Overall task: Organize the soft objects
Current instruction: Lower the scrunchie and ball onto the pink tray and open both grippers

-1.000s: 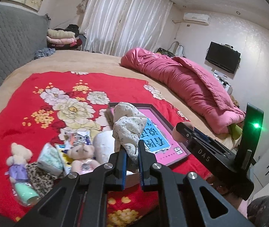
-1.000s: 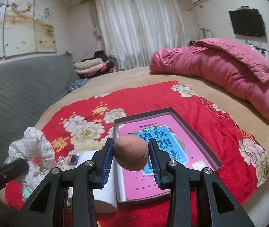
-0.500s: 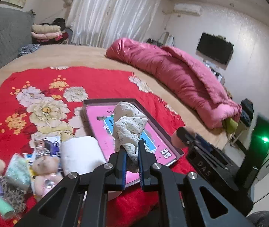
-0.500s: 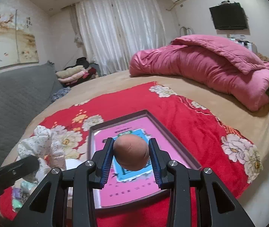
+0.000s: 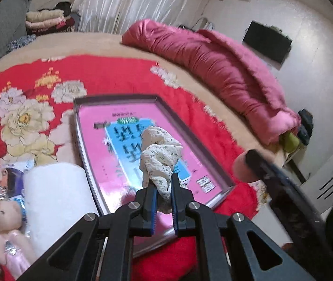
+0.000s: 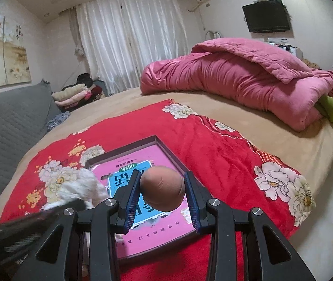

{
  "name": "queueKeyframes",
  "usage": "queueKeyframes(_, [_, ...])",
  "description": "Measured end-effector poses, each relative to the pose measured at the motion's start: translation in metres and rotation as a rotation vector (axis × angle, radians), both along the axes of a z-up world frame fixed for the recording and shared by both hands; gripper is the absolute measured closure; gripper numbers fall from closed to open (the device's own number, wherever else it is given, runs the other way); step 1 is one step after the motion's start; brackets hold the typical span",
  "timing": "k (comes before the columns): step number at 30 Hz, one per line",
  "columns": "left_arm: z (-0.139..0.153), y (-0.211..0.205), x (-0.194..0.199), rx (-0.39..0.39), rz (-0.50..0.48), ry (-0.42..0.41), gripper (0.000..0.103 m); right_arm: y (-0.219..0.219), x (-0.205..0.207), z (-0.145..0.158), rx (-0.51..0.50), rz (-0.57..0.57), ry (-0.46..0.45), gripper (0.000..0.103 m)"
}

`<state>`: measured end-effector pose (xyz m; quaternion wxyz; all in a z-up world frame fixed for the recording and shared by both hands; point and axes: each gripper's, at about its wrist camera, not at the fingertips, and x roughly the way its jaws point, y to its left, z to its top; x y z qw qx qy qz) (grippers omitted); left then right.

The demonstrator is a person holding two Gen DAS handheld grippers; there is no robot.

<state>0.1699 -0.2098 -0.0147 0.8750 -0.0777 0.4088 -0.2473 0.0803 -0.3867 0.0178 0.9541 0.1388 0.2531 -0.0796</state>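
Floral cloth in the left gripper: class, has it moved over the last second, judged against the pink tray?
Yes. The floral cloth now hangs over the pink tray, nearer its middle.

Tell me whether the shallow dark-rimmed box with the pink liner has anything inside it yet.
Apparently empty: the shallow dark-rimmed box shows only its pink printed bottom, though both held items hide parts of it.

In the left wrist view the teddy bear at eight o'clock is cut off by the frame edge, and the right hand-held gripper at three o'clock is smeared by motion. The tray's printed characters are partly hidden behind the brown ball; the floral cloth is blurred.
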Motion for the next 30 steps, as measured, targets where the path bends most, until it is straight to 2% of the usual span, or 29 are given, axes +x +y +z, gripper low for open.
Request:
queueKeyframes(6, [-0.016,-0.007,0.003,0.068,-0.006,0.035,0.093,0.001,0.011,-0.011,-0.024,0.014,0.032,0.064])
queueKeyframes(10, [-0.020,-0.011,-0.001,0.171,-0.001,0.022,0.093,0.000,0.023,-0.023,-0.025,0.018,0.066,0.064])
queueKeyframes(13, [-0.027,-0.009,0.002,0.183,-0.005,0.068,0.093,0.002,0.029,-0.029,-0.024,0.029,0.084,0.064])
queueKeyframes(21, [-0.029,-0.016,-0.003,0.218,-0.042,0.071,0.093,0.005,0.051,-0.048,-0.042,0.045,0.173,0.064])
queueKeyframes(30, [-0.031,-0.018,-0.003,0.241,-0.046,0.076,0.093,-0.007,0.069,-0.072,-0.001,0.020,0.299,0.064])
